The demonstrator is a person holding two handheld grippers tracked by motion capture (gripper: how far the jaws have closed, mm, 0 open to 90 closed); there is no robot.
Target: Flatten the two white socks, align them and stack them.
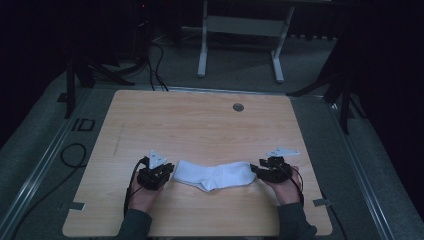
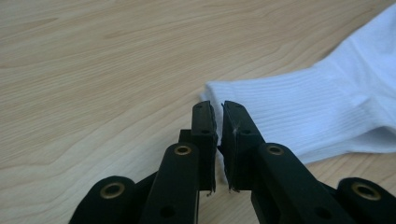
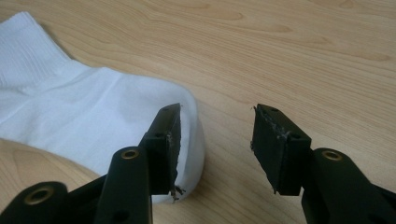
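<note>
**Sock lies between 2 hand-held grippers, one at each end**

A white sock (image 1: 215,175) lies flat near the front edge of the desk (image 1: 200,120), its long axis running from 9 o'clock to 3 o'clock across the high view. The ribbed cuff end points toward 9 o'clock, the toe end toward 3 o'clock, with a slight bend in the middle.

The left hand-held gripper (image 1: 165,172) sits just beside the cuff. In its own view its jaws stand nearly closed, a thin slit between them, with nothing clamped; the cuff (image 2: 261,112) lies just beyond the tips, toward 1 o'clock.

The right hand-held gripper (image 1: 256,171) sits at the toe end. Its jaws are about half open and grip nothing; in its view one jaw overlaps the rounded toe (image 3: 191,135) while the other stands over bare wood at 3 o'clock, so the toe is beside the gap and not squarely inside it.

Each hand is nearest its own end. A grip on the toe would likely need the right gripper shifted toward 9 o'clock; the left would need to open before taking the cuff.
</note>
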